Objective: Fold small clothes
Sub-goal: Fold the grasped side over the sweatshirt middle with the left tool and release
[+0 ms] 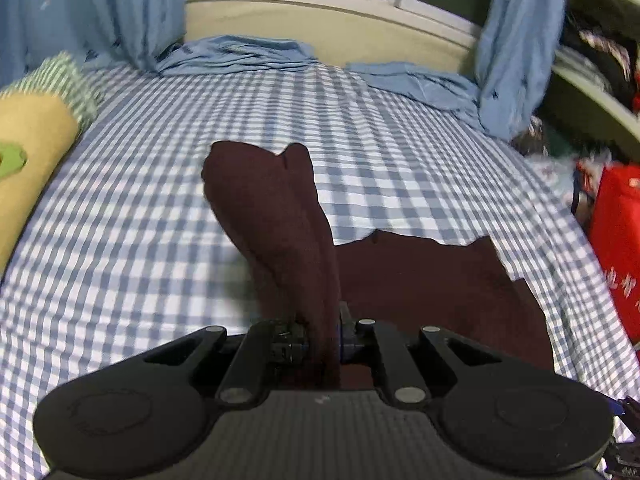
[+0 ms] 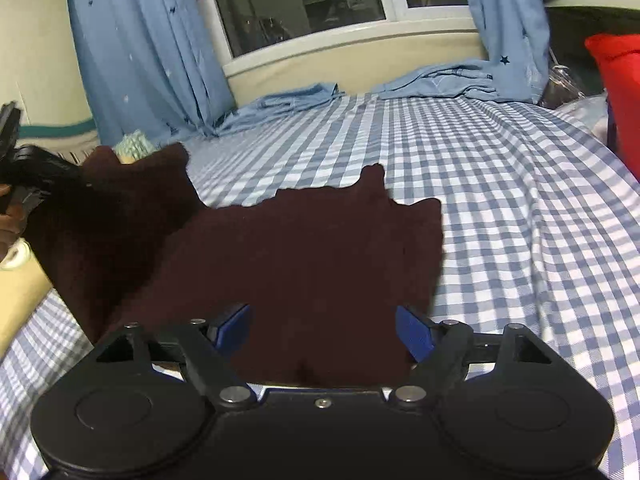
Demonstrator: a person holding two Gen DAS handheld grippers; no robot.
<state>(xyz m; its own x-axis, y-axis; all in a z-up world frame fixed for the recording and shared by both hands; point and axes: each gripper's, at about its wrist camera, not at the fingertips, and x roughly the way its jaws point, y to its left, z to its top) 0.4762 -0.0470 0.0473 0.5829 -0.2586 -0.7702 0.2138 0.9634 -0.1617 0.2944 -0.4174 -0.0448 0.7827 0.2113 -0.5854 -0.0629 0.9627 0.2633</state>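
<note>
**Dark maroon garment half lifted from a checked bed**

A dark maroon garment lies on the blue-and-white checked bedsheet. Most of it rests flat on the sheet; its left part is raised off the bed in a hanging fold. The left gripper is clamped on that raised fold, the cloth rising between its closed jaws and drooping forward over the sheet. The right gripper hovers low over the near edge of the flat part, its blue pads spread apart with the cloth beneath and between them, not pressed. At the far edge of the bed, blue curtains hang below a window, their ends bunched on the sheet. A yellow pillow sits at the left, a red bag at the right.
</note>
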